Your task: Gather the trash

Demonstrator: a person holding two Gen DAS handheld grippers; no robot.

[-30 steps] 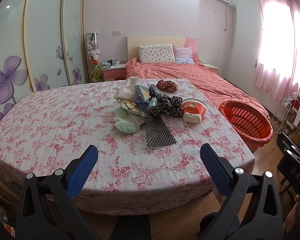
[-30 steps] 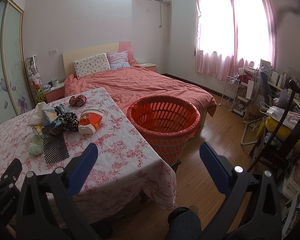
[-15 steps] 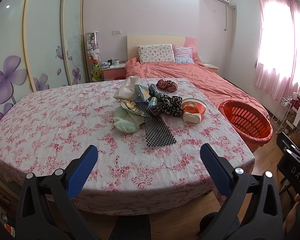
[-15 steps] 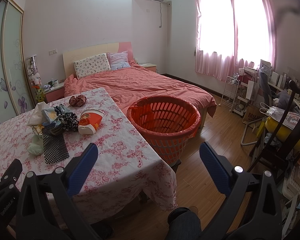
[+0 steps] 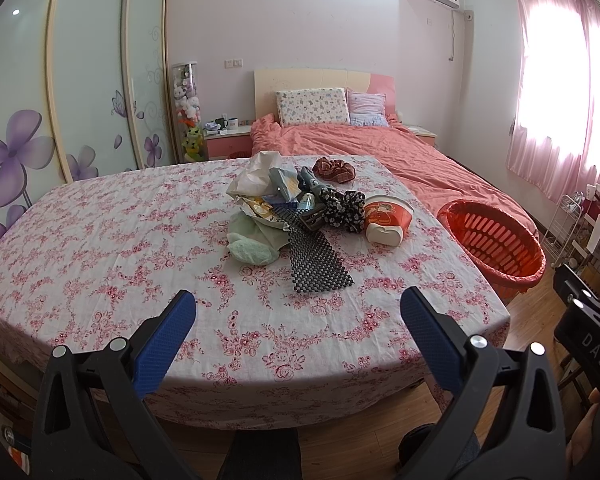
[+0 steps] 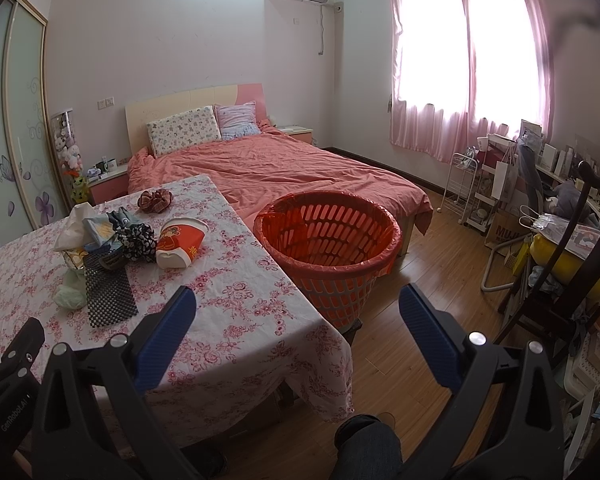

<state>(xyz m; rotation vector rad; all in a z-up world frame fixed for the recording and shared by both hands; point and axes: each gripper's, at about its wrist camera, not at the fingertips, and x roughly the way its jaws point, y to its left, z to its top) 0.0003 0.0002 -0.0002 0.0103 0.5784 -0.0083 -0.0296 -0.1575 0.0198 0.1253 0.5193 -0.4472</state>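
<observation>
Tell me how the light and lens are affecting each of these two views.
Left wrist view: the window at right blows out white behind the pink curtains, fisheye bends the wardrobe doors, and the trash pile stays evenly lit and sharp. Right wrist view: the window glares harder, a dark smudge hangs at upper right, and the orange basket reads clearly.

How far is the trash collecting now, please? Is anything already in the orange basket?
Nothing looks done: what shows of the orange basket holds only its liner. Nothing is in hand: the left gripper and right gripper are open and empty. Left: the whole pile, including the paper cup and black mesh mat, lies on the table.
</observation>
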